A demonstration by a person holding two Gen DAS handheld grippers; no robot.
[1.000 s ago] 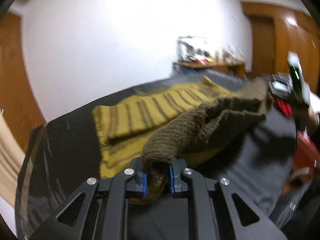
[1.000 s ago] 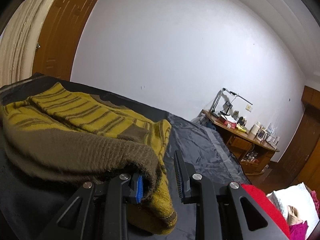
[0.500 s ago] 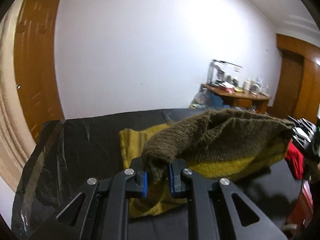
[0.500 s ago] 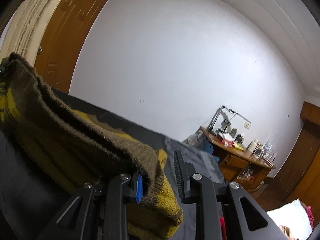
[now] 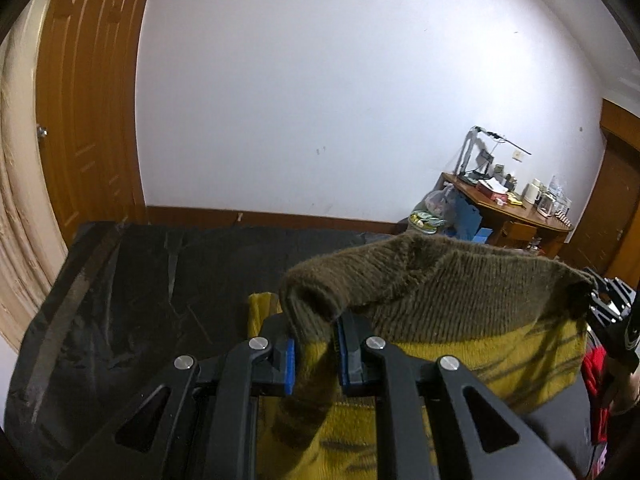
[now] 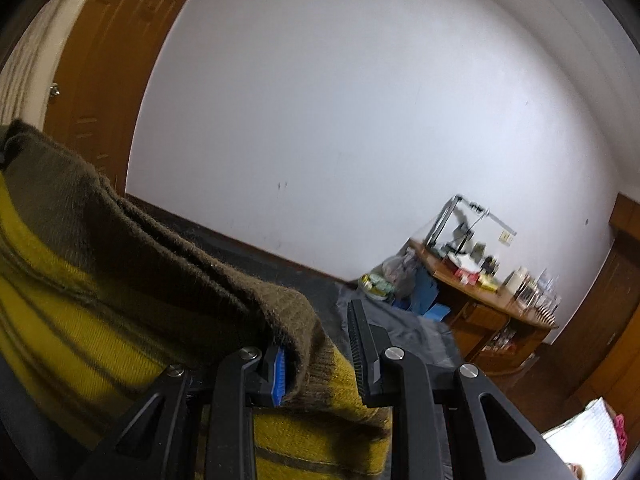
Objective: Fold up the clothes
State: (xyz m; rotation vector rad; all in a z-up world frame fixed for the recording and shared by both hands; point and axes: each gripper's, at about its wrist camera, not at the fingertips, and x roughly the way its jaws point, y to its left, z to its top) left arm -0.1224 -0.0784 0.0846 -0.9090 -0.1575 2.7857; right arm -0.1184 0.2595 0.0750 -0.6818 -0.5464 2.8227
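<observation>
- Two grippers hold one sweater [image 5: 460, 312] up between them, its brown ribbed band stretched as the top edge and the mustard striped body hanging below, above the dark-covered bed [image 5: 132, 280].
- Its long axis, as held, runs side to side from one gripper to the other, roughly level in the left wrist view; the brown band points up and the yellow body trails down toward the bed.
- Left gripper [image 5: 314, 350]: the blue pads are pinched on one corner of the brown band, with cloth bunched over the jaws.
- Right gripper [image 6: 316, 354]: the same band is draped over its left pad and cloth fills the gap, so it looks clamped on the other corner, though the far pad's contact is hard to see. In the left wrist view it shows at the far right [image 5: 608, 304].
- To do this lift well, I would judge both corners should stay at even height and the band taut, so the body hangs flat without twisting.
- Laying it down, the hanging hem should meet the bed first, then the band carried over squarely.
- A wooden counter [image 5: 504, 208] with clutter stands well apart by the wall.
</observation>
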